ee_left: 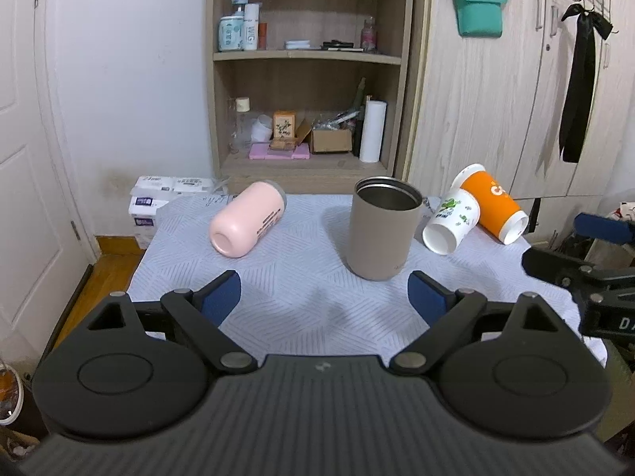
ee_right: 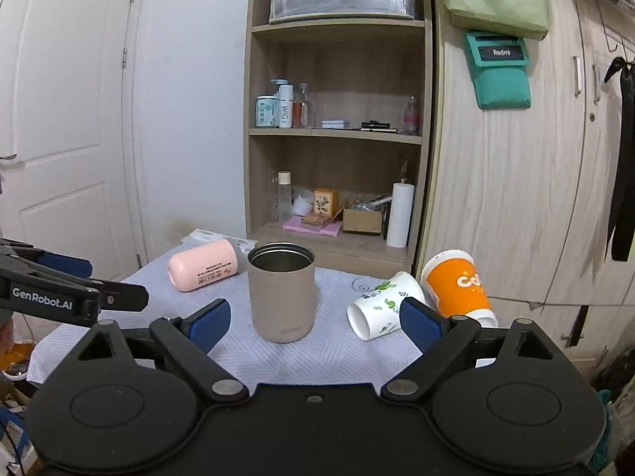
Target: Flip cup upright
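Observation:
A taupe steel-lined cup (ee_left: 383, 230) stands upright, mouth up, mid-table; it also shows in the right wrist view (ee_right: 282, 292). A pink cup (ee_left: 247, 219) lies on its side at the left, also seen from the right wrist (ee_right: 203, 265). A white cup with green print (ee_left: 450, 220) (ee_right: 383, 304) and an orange cup (ee_left: 492, 207) (ee_right: 456, 287) lie on their sides at the right. My left gripper (ee_left: 325, 297) is open and empty, short of the taupe cup. My right gripper (ee_right: 315, 322) is open and empty in front of the taupe cup.
The table wears a white patterned cloth (ee_left: 289, 277). A wooden shelf unit (ee_left: 309, 79) with bottles and boxes stands behind it. Wardrobe doors (ee_left: 496, 99) are at the right and a white door (ee_left: 24, 158) at the left. Tissue packs (ee_left: 158, 194) sit beyond the table's far left corner.

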A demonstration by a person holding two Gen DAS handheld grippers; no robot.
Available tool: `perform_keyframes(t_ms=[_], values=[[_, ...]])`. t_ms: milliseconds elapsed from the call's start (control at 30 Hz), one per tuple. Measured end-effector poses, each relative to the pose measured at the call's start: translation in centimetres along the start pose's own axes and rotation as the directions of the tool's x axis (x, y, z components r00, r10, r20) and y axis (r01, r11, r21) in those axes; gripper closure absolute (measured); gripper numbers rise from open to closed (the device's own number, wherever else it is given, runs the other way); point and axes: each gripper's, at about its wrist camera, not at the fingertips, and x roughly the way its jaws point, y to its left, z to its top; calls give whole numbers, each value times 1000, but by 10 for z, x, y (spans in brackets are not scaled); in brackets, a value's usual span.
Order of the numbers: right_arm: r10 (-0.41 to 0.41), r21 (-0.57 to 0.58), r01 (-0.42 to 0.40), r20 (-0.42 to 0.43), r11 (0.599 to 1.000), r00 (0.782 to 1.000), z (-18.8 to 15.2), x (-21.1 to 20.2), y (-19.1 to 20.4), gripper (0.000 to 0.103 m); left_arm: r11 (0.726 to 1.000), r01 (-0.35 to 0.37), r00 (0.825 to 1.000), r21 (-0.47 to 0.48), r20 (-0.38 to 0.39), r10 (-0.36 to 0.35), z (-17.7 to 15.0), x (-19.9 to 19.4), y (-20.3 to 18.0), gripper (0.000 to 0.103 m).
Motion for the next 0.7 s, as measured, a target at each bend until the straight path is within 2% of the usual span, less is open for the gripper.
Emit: perform_keyframes(t_ms=[233,400,533,700], values=[[-27,-3,27,-19,1000,999,-1,3,-1,8,1000,-13,1000,3,2,13,0,-3,-2,8],[-89,3,89,-37,996,995,-1,4,-3,5,1000,-19,1000,-2,-11,19,-1,-2,-3,5],[-93,-1,93,-54,996,994,-2,4,-1,0,999,-41,999,-5,-26,40,-3,0,-3,1],[-108,12,109,-70,994,992,-2,5,1,0,997,-78,995,-8,-62,77,-5,6,-2,0]])
